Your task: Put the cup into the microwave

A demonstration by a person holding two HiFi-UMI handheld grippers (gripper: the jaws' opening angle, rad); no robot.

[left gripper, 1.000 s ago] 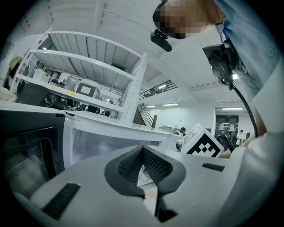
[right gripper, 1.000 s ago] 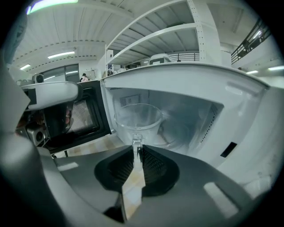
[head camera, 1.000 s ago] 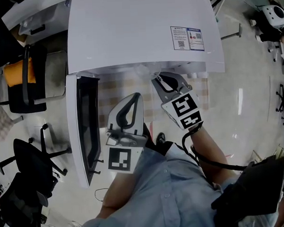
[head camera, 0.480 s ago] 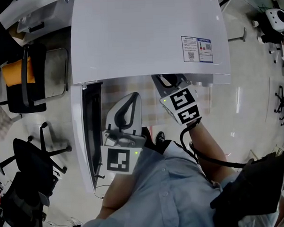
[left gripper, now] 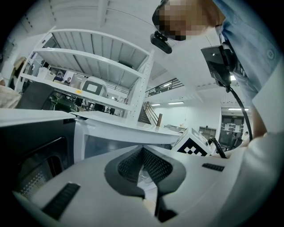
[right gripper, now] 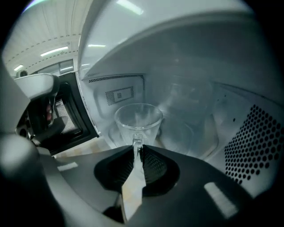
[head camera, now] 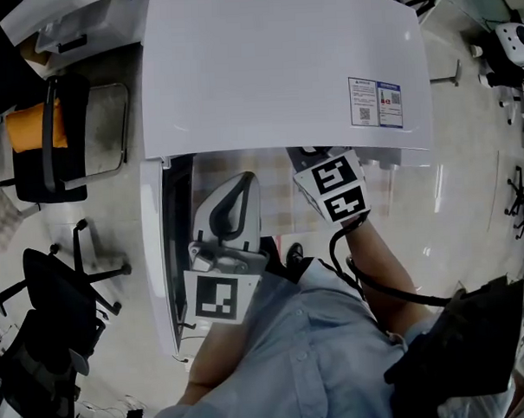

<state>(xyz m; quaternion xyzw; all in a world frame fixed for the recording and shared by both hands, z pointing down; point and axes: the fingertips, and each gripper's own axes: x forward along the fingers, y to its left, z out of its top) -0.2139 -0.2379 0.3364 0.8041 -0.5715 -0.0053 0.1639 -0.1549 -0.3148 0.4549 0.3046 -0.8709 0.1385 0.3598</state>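
The cup (right gripper: 138, 120) is gripped by its handle in the jaws of the right gripper (right gripper: 137, 148), its bowl just beyond their tips inside the microwave (right gripper: 248, 146), seemingly near the microwave's floor, while the left gripper (left gripper: 142, 150) is seen closed and empty outside the microwave.

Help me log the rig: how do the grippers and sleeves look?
Left gripper and right gripper: white shells, dark grey meshed pads, each with a black-and-white marker cube. Black cable at the right wrist. Light blue shirt.

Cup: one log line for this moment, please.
right gripper: shut on cup handle | cup: inside microwave cavity, not released | door: open | left gripper: shut, empty
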